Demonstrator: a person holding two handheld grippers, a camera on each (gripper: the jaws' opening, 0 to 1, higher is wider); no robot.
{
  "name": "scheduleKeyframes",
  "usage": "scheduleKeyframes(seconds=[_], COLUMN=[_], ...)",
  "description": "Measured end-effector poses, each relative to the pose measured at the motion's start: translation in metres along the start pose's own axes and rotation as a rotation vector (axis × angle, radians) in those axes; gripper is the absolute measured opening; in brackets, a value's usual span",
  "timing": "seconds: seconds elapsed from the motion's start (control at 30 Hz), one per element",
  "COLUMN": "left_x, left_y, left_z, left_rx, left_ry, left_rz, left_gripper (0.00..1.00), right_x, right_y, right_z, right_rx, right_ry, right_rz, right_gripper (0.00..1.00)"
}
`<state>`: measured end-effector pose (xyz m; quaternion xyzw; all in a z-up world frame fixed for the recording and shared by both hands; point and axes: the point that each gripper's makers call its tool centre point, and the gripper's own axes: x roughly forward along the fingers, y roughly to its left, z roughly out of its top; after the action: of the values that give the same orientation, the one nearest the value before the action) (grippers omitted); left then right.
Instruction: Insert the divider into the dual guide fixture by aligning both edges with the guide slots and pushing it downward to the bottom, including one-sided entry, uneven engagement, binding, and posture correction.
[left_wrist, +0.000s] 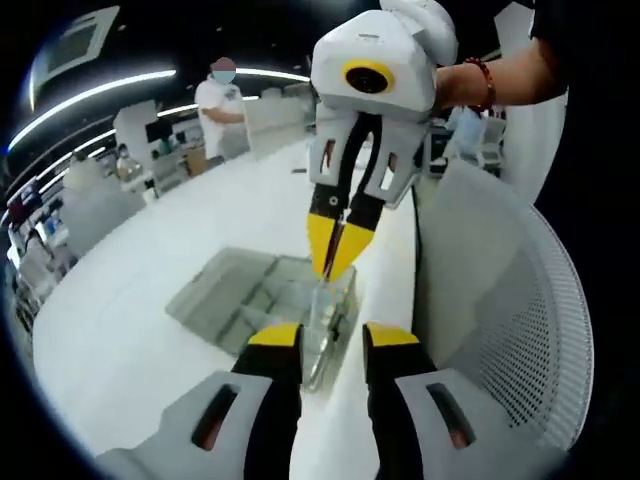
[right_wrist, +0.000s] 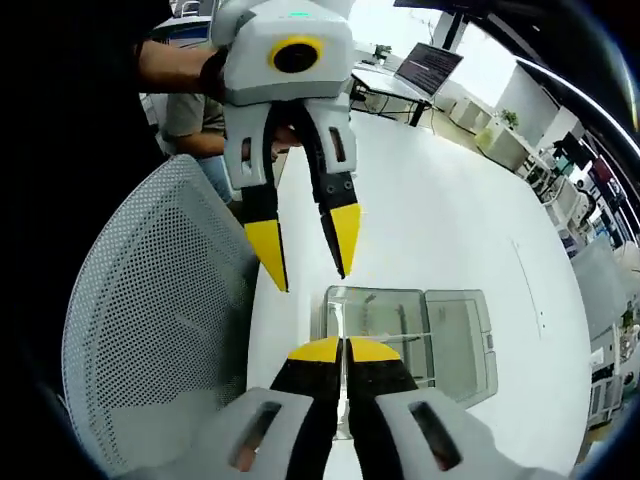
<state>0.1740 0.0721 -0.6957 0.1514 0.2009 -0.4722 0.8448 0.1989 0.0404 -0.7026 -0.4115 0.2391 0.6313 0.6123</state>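
A clear dual guide fixture (left_wrist: 250, 295) (right_wrist: 440, 335) lies on the white table. A thin clear divider (left_wrist: 323, 318) (right_wrist: 338, 320) stands on edge at the fixture's near end, and my right gripper (left_wrist: 335, 250) (right_wrist: 345, 350) is shut on its top edge. In the left gripper view that gripper comes down from above, its yellow tips pinched together. My left gripper (left_wrist: 332, 338) (right_wrist: 307, 255) is open, its jaws standing either side of the divider without touching it. How deep the divider sits in the slots is hard to tell through the clear plastic.
A white mesh chair back (left_wrist: 520, 300) (right_wrist: 150, 300) stands close beside the table edge next to both grippers. A person in white (left_wrist: 222, 110) stands at the far end of the table (left_wrist: 130, 330). A laptop (right_wrist: 425, 65) sits on the far table.
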Motion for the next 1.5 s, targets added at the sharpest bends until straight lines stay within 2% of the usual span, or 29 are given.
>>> scheduleKeyframes(seconds=[0.3,0.43,0.5,0.8,0.93,1.17,1.5], left_x=[0.0,-0.001,-0.001,0.0,0.003,0.004,0.001], left_y=[0.002,0.005,0.005,0.004,0.003,0.003,0.004], left_z=[0.0,0.001,0.0,0.002,-0.001,0.003,0.001], left_rx=[-0.038,-0.066,-0.076,-0.125,-0.158,-0.195,-0.222], left_ry=[-0.035,-0.055,-0.053,-0.087,-0.087,-0.113,-0.117], left_rz=[0.02,0.038,0.043,0.062,0.065,0.078,0.093], left_gripper=[0.29,0.37,0.41,0.47,0.49,0.52,0.53], right_x=[0.0,0.0,0.001,-0.002,0.002,0.004,0.013], right_y=[-0.015,-0.019,-0.02,-0.033,-0.036,-0.042,-0.04], right_z=[-0.007,-0.01,-0.015,-0.02,-0.022,-0.027,-0.03], right_rx=[0.054,0.083,0.068,0.148,0.159,0.164,0.147], right_ry=[-0.015,-0.028,-0.027,-0.069,-0.095,-0.106,-0.105], right_rz=[0.003,0.018,0.02,0.023,0.03,0.032,0.056], right_gripper=[0.0,0.0,0.0,0.0,0.0,0.0,0.0])
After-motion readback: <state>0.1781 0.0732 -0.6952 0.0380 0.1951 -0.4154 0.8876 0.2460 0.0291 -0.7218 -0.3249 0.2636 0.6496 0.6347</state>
